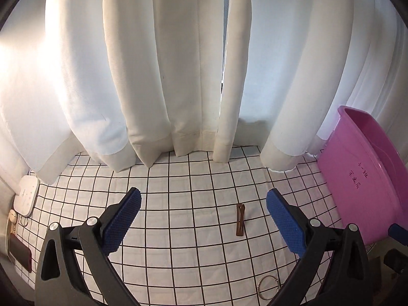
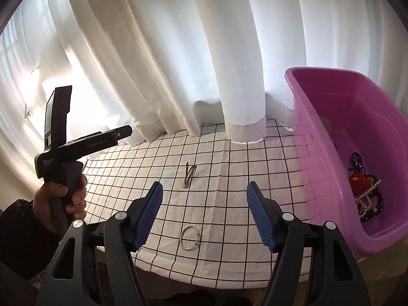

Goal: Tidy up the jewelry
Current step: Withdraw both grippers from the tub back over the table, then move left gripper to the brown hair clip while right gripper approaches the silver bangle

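Observation:
A brown hair clip point(image 1: 240, 219) lies on the checked tablecloth point(image 1: 183, 204), between my left gripper's open fingers and slightly right of centre. It also shows in the right wrist view point(image 2: 190, 174). A silver ring bangle point(image 2: 190, 237) lies near the table's front edge, just below and between my right gripper's fingers; it also shows in the left wrist view point(image 1: 269, 287). A pink plastic tub point(image 2: 357, 153) at the right holds a pearl necklace point(image 2: 367, 199) and dark and red accessories. My left gripper point(image 1: 204, 221) is open and empty. My right gripper point(image 2: 204, 214) is open and empty.
White curtains point(image 1: 178, 76) hang along the table's back edge. At the left edge in the left wrist view lie a white device point(image 1: 26, 195), a small ring and a dark red case point(image 1: 21, 255). The person's hand holds the left gripper's handle point(image 2: 63, 178).

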Action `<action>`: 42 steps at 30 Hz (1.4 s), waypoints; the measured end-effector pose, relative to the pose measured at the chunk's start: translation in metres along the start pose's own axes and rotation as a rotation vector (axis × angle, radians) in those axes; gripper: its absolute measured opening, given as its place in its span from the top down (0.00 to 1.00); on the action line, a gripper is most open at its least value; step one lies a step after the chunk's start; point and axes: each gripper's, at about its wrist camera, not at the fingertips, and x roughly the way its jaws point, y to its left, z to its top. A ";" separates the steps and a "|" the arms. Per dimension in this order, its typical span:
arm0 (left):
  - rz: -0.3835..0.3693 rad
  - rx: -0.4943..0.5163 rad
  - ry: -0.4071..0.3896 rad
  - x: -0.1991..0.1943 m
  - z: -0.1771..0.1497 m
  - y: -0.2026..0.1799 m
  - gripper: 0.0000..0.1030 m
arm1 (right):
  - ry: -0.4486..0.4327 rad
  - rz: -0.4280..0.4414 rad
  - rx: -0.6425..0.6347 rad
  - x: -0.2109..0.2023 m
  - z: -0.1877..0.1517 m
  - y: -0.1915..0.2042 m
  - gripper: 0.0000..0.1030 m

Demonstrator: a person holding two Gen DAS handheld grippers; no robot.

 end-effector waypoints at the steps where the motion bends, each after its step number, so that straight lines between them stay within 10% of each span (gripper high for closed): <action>1: -0.009 0.013 0.013 0.008 -0.004 0.002 0.06 | 0.022 -0.009 0.011 0.011 -0.006 0.003 0.37; 16: -0.112 0.157 0.155 0.129 -0.047 -0.034 0.06 | 0.154 -0.114 0.134 0.113 -0.079 0.029 0.37; 42: -0.061 0.175 0.186 0.169 -0.061 -0.049 0.06 | 0.232 -0.282 0.000 0.169 -0.101 0.053 0.37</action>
